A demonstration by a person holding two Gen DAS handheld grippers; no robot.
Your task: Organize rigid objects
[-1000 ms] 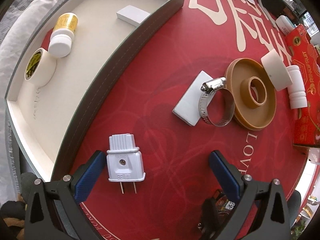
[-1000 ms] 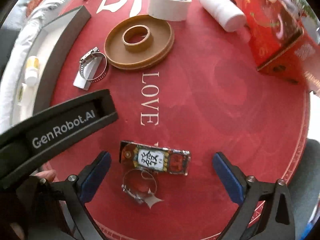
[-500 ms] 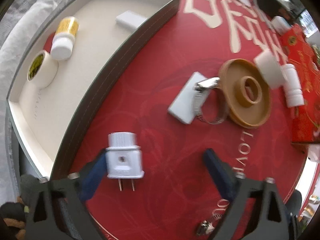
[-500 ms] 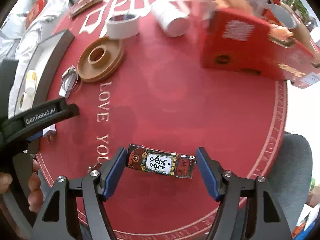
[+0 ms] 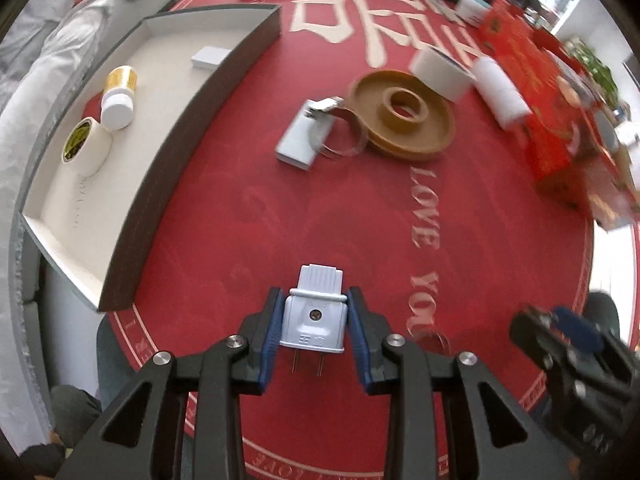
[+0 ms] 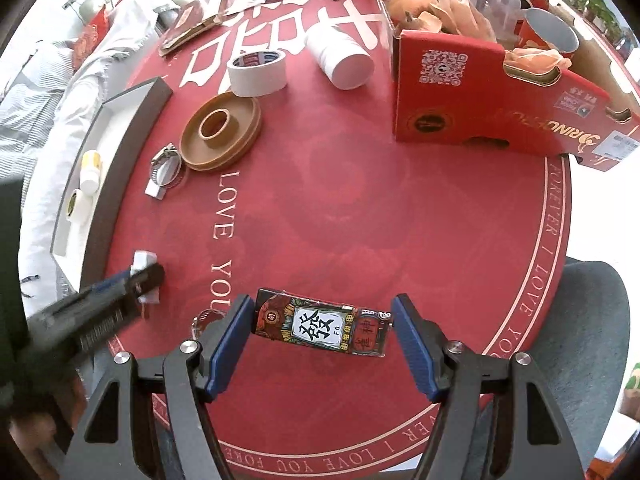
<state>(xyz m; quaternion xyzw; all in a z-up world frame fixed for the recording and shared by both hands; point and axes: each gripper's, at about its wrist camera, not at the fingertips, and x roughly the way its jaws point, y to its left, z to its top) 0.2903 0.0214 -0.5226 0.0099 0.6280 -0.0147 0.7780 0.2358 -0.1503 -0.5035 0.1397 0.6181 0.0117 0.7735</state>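
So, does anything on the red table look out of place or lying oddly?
Mostly the metal hose clamp: it lies askew, resting partly on the small white box and against the brown spool. A white bottle lies on its side. Nothing looks spilled or broken.

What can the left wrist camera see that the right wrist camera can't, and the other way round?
Only the left wrist view shows the white plug's prongs and the small white block inside the tray. Only the right wrist view shows the decorated rectangular case between the right tool and the contents of the red cardboard box. Both show the red mat, the tan disc, the tape roll and the tray.
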